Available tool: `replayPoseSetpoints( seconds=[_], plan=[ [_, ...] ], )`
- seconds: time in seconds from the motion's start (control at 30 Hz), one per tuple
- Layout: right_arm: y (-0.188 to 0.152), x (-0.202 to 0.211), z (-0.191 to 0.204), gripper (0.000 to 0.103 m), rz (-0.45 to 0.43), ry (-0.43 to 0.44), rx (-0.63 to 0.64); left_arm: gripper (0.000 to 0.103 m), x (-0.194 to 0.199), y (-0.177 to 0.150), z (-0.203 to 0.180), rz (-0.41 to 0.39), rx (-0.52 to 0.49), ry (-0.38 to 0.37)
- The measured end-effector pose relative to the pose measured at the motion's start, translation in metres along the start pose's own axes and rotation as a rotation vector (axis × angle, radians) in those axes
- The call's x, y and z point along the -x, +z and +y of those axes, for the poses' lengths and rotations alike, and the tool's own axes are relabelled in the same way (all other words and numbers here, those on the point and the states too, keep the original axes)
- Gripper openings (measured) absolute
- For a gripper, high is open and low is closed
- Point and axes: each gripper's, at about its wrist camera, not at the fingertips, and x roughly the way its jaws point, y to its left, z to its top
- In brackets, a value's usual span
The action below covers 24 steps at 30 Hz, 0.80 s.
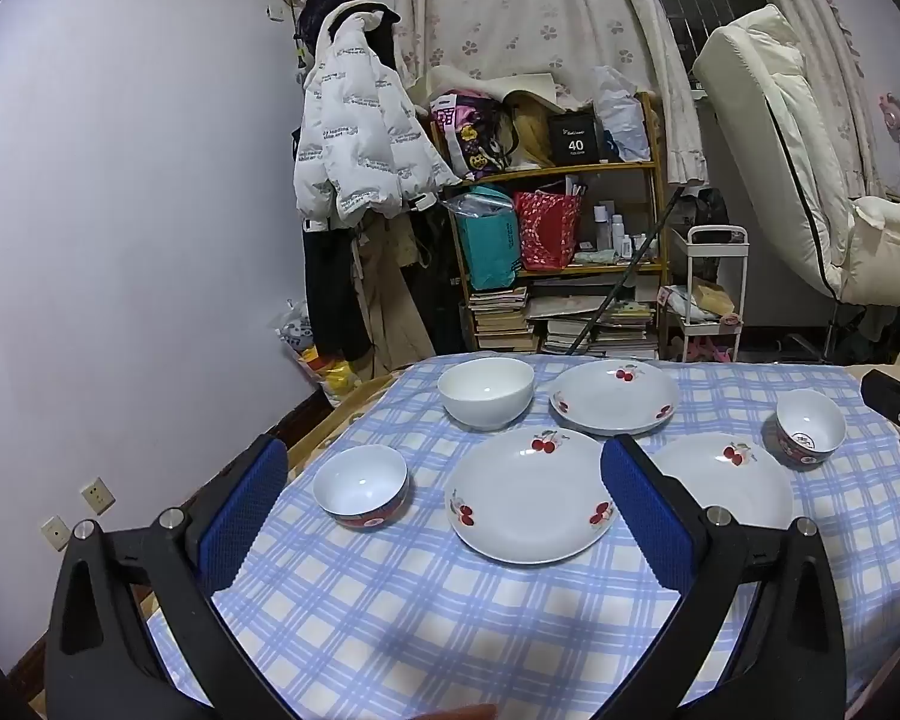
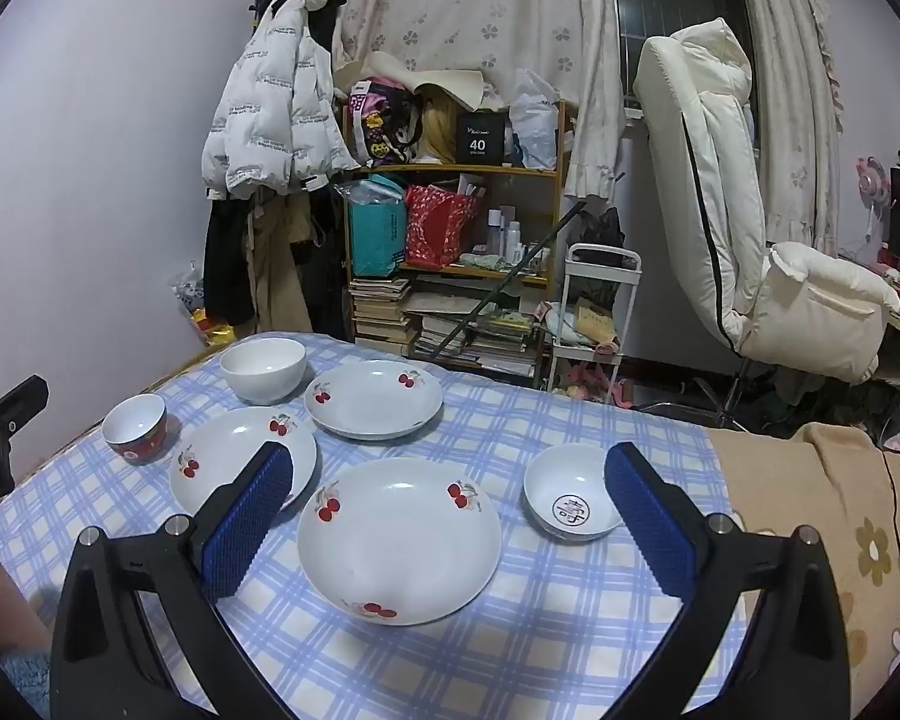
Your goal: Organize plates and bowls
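Three white cherry-print plates lie on the blue checked tablecloth: a near-left plate (image 1: 531, 495) (image 2: 234, 456), a far plate (image 1: 613, 396) (image 2: 373, 399) and a near-right plate (image 1: 729, 483) (image 2: 399, 540). A plain white bowl (image 1: 486, 391) (image 2: 263, 369) stands at the back. A small red-banded bowl (image 1: 360, 486) (image 2: 135, 427) is at the left, another (image 1: 809, 427) (image 2: 572, 499) at the right. My left gripper (image 1: 444, 516) is open and empty, above the cloth before the near-left plate. My right gripper (image 2: 450, 519) is open and empty, over the near-right plate.
The checked cloth (image 2: 570, 630) covers the table, its left edge near the lilac wall (image 1: 120, 240). A beige blanket (image 2: 810, 510) lies to the right. Behind are a cluttered wooden shelf (image 2: 450, 210), a coat rack with a white jacket (image 1: 354, 150) and a white recliner chair (image 2: 750, 240).
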Motion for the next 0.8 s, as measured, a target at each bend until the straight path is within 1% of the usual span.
replayPoseSetpoints(
  seconds=[0.13, 0.3, 0.33, 0.57, 0.8],
  plan=[
    [0.0000, 0.0001, 0.0001, 0.103, -0.003, -0.001, 0.001, 0.102, -0.0011, 0.0004, 0.0007, 0.000, 0.001, -0.012],
    [0.0001, 0.0000, 0.0004, 0.103, -0.002, -0.001, 0.003, 0.102, -0.0068, 0.0010, 0.0017, 0.005, -0.004, -0.007],
    [0.0001, -0.0002, 0.0006, 0.103, -0.002, -0.001, 0.003, 0.102, -0.0011, -0.0012, -0.0028, -0.007, -0.006, -0.006],
    [-0.0002, -0.0001, 0.0008, 0.103, -0.003, -0.001, 0.003, 0.102, 0.0008, -0.0009, 0.0012, -0.010, -0.010, -0.001],
    [-0.0005, -0.0005, 0.0012, 0.103, -0.003, -0.001, 0.002, 0.102, -0.0029, -0.0058, -0.0007, -0.014, -0.012, 0.009]
  ],
)
